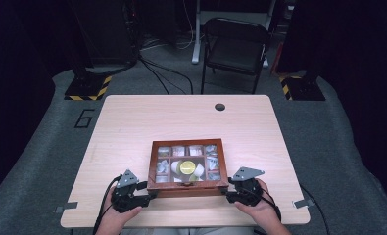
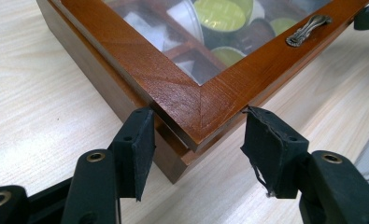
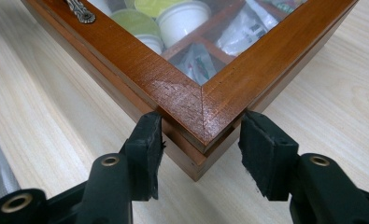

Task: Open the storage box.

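A brown wooden box (image 1: 188,143) with a glass lid lies on the near middle of the table. Inside are sachets and a yellow-topped capsule (image 1: 187,167). A small metal handle (image 2: 308,29) sits on the lid's front edge. My left gripper (image 1: 149,196) is at the box's near left corner. In the left gripper view the open jaws of this gripper (image 2: 196,135) straddle that corner (image 2: 173,88), pads close to its sides. My right gripper (image 1: 229,195) is at the near right corner. Its own view shows the gripper (image 3: 198,135) open around that corner (image 3: 173,88) in the same way.
The light wood table (image 1: 181,117) has a cable hole (image 1: 220,106) near its far edge. A black folding chair (image 1: 235,46) stands behind it. Stand bases with yellow-black tape (image 1: 88,88) sit on the floor at both far corners.
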Demonstrator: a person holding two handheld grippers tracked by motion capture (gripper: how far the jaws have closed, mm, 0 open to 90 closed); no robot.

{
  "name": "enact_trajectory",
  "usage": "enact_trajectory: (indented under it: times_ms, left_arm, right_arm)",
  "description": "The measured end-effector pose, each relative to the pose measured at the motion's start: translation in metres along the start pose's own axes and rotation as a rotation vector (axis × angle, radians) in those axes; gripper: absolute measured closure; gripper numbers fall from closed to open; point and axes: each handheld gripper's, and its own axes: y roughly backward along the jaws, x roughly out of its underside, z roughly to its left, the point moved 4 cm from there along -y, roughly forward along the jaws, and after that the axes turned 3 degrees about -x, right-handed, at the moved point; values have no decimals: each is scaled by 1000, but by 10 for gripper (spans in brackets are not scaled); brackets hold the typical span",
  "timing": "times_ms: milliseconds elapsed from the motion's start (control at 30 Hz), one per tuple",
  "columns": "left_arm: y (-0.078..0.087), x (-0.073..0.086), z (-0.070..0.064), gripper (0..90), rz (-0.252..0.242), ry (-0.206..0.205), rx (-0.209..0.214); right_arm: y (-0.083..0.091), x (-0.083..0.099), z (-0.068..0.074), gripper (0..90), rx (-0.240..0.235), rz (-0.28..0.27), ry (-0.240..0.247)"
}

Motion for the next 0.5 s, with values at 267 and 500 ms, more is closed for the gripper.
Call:
enact_trajectory:
  times_ms: [267, 500]
  left_arm:
    - [3, -3, -2, 433, -27, -8, 0]
    - [2, -6, 0, 437, -40, -36, -29]
  right_arm:
    - [5, -5, -2, 484, -6, -37, -19]
    - [7, -8, -3, 478, -8, -50, -18]
